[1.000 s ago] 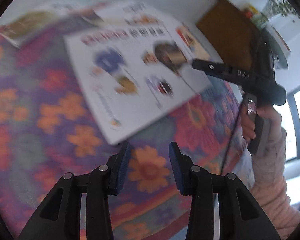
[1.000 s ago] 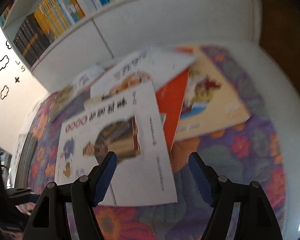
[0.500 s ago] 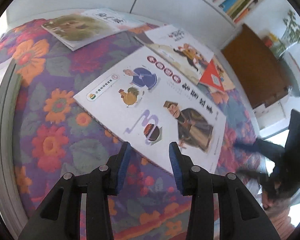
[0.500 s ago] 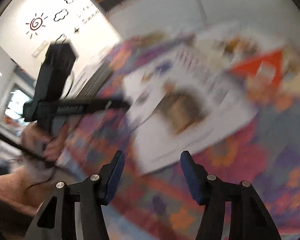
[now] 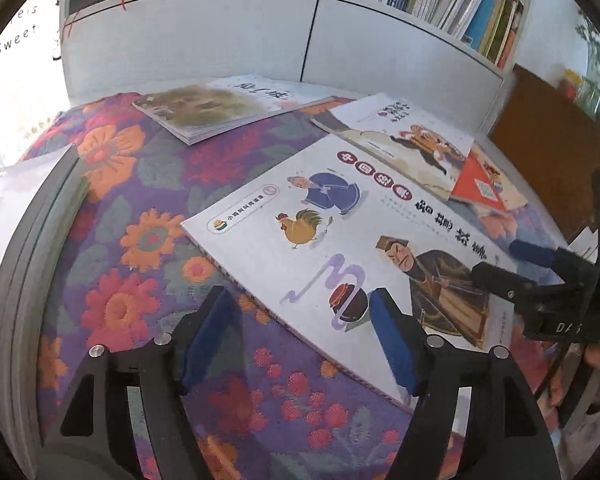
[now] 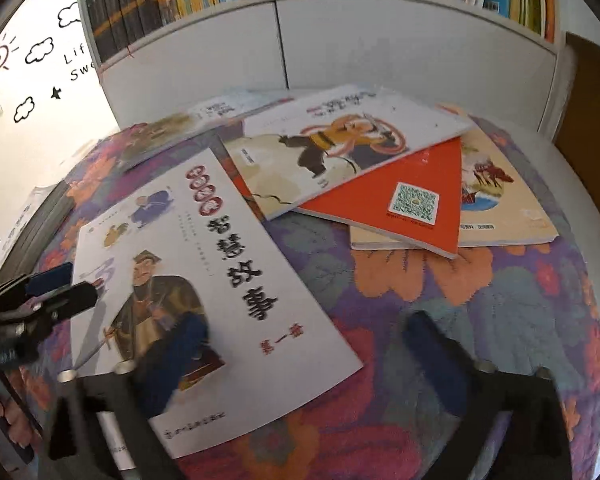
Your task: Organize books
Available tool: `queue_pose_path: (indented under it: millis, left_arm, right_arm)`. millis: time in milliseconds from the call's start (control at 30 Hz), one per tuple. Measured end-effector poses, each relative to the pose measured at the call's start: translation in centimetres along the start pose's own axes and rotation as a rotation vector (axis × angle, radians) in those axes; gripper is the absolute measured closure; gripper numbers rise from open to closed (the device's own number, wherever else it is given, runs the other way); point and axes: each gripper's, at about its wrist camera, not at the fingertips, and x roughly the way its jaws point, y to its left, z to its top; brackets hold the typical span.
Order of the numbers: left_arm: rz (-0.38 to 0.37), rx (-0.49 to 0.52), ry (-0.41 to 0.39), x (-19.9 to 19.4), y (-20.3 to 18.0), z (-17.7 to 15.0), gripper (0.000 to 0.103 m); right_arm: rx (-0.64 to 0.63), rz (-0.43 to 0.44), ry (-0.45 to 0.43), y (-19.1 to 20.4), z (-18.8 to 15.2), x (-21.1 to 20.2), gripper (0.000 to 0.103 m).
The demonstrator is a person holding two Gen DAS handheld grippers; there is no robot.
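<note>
Both my grippers hang over the flowered cloth (image 6: 480, 280), angled down at the books.

Left gripper (image 5: 300, 336): jaws have just been opening and now stand well apart. Its right finger overlaps the near edge of the white picture book (image 5: 360, 248); the left finger is over bare cloth. Pads press on nothing.

Right gripper (image 6: 312, 364): jaws have just been opening, now spread wide. Fingers blurred. The left finger is over the near part of that same white book, seen here at (image 6: 204, 288); the right finger is over cloth. Nothing gripped.

White book lies flat at the near middle of the cloth. Far right of it, a loose pile: a book with a leaping figure (image 6: 340, 148) on top of a red book (image 6: 404, 200), which lies on a beige book (image 6: 500, 200). Far left, a brownish-cover book (image 5: 220, 104) lies apart. A dark stack (image 5: 24, 264) sits at the left edge. Behind, a white bookshelf (image 6: 380, 40) with rows of upright books.
</note>
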Motion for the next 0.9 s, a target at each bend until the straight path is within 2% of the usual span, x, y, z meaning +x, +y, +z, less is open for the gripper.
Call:
queue_pose_path:
  millis: [200, 400, 633, 900]
  left_arm:
    - [-0.049, -0.038, -0.011, -0.15, 0.77, -0.01, 0.031]
    - [-0.039, -0.026, -0.008, 0.02, 0.27, -0.1, 0.029]
    - [-0.072, -0.051, -0.015, -0.09, 0.69, -0.11, 0.029]
    - [-0.074, -0.047, -0.014, -0.05, 0.57, -0.1, 0.027]
  right_arm:
    - [0.003, -0.003, -0.003, 0.14, -0.15, -0.05, 0.0]
    - [0.002, -0.004, -0.002, 0.3, -0.08, 0.26, 0.0]
    - [0.002, -0.004, -0.002, 0.32, -0.16, 0.15, 0.0]
    - [0.003, -0.001, -0.001, 0.29, -0.03, 0.31, 0.0]
